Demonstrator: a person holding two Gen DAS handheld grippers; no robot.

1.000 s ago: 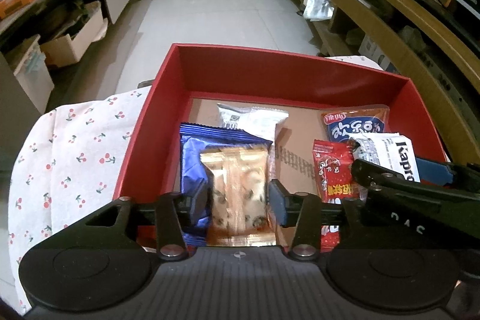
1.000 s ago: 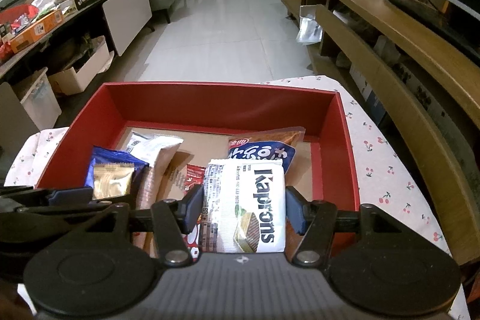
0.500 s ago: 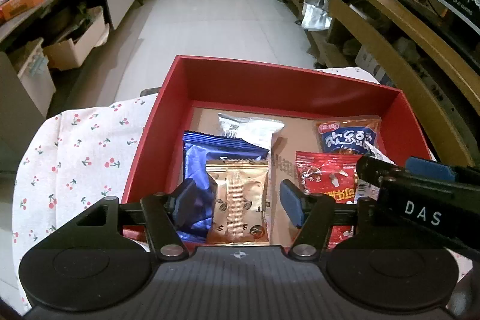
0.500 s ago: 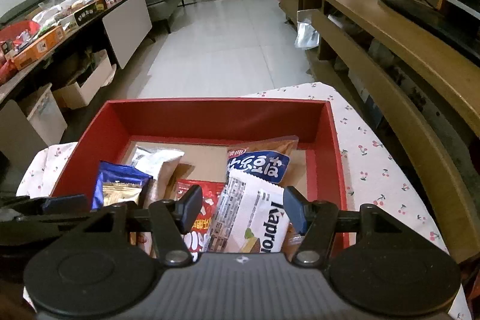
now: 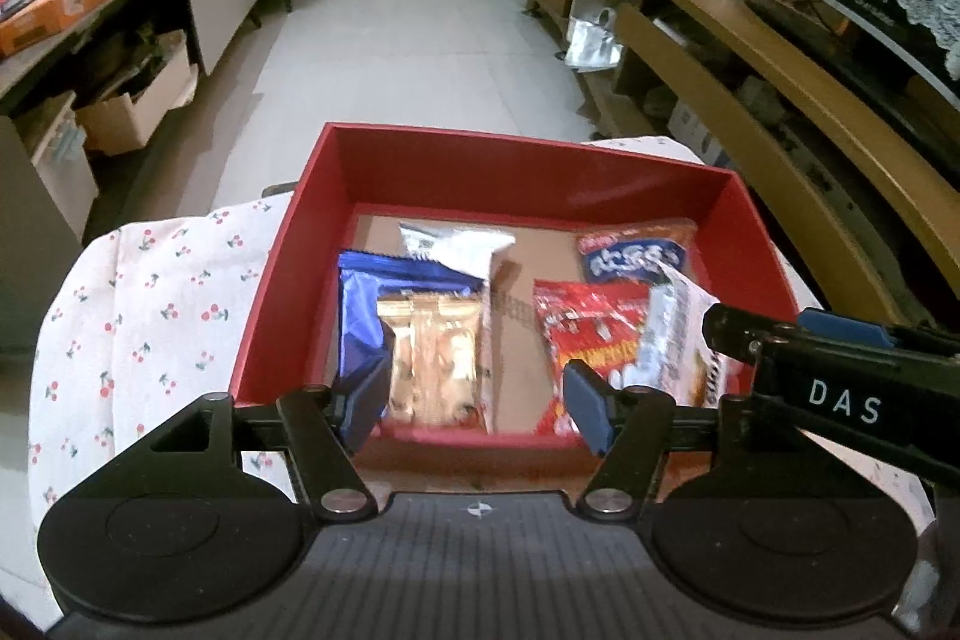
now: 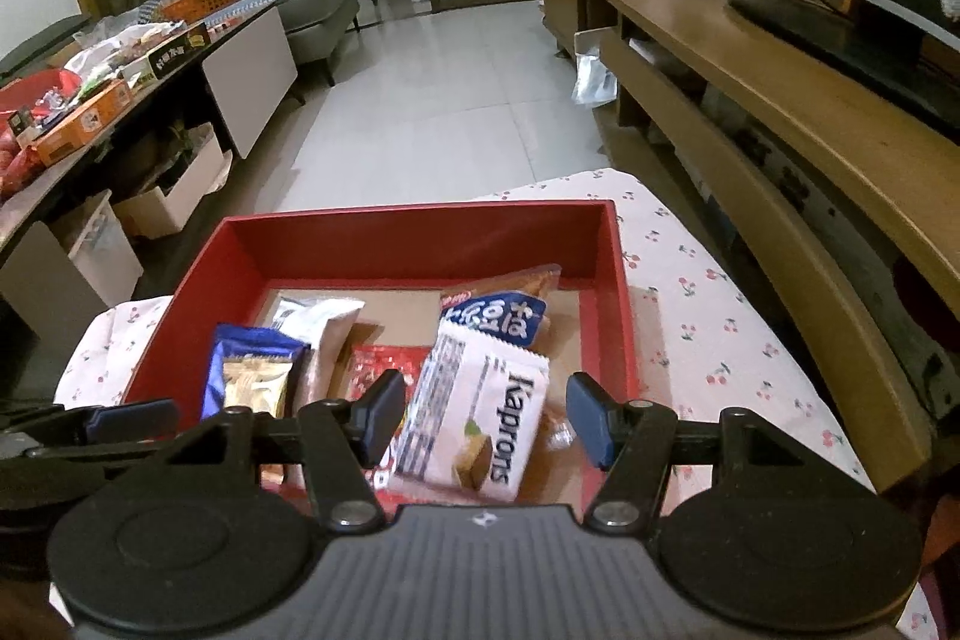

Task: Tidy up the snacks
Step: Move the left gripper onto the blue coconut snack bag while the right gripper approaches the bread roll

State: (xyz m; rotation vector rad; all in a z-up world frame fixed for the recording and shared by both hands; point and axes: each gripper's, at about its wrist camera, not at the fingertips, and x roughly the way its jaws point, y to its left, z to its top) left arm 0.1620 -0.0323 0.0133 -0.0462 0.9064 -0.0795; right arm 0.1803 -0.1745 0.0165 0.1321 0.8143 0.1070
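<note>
Left wrist view. Left tongs (image 5: 474, 400): spread wide, gripping nothing, above the near wall of the red box (image 5: 528, 172). Box stands on the cherry-print desk (image 5: 150, 304). Contents: gold packet (image 5: 435, 358) lying on blue packet (image 5: 390, 292); silver-white packet (image 5: 456, 247) behind; red packet (image 5: 591, 334) centre-right; orange-and-blue bag (image 5: 636, 253) at far right. Risk, as judged: the gold packet lies loose on slick foil and could slide off if the tongs brush it.

Right wrist view. Right tongs (image 6: 483, 415): spread apart, empty. White Kaprons wafer pack (image 6: 474, 418) lies tilted across the red packet (image 6: 375, 370), unsupported on one side. Risk: it may tip toward the box's near corner; the two tongs sit close and could collide.
</note>
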